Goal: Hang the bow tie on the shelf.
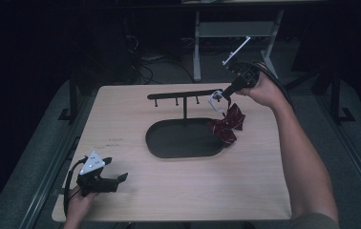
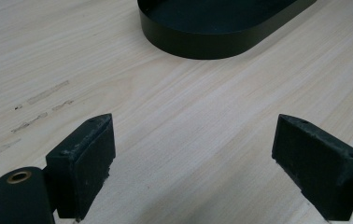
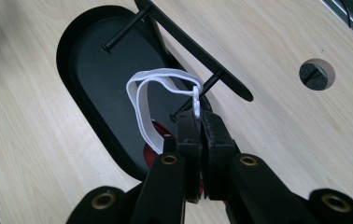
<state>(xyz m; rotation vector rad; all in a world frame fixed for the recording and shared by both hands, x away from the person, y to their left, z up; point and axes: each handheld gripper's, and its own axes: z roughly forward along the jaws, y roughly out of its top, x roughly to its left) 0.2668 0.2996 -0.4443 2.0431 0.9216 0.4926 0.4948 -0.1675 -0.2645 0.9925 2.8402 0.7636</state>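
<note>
Fig.: right gripper [image 3: 198, 122], jaws pinched on the white elastic strap loop [image 3: 158, 86] of a dark-red striped fabric bow [image 1: 227, 125], holds it aloft beside the right end of the black metal T-bar peg stand [image 1: 184, 96], over its black oval tray [image 1: 169, 140]. Step, prob.: hanging. Next: slip loop over a peg, w/ care. Left gripper [image 2: 193, 156] spread, idle low over the light wooden table [image 2: 179, 102].

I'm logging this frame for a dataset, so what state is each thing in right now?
Left gripper: open, jaws wide apart, low over bare table.
Right gripper: shut on the white strap.
White strap: looped, pinched at its clasp end beside the rack's end peg.
Red bow: hanging from the strap over the tray's right end.
Hanger rack: upright, pegs bare.
Black oval tray: flat on the table.
</note>
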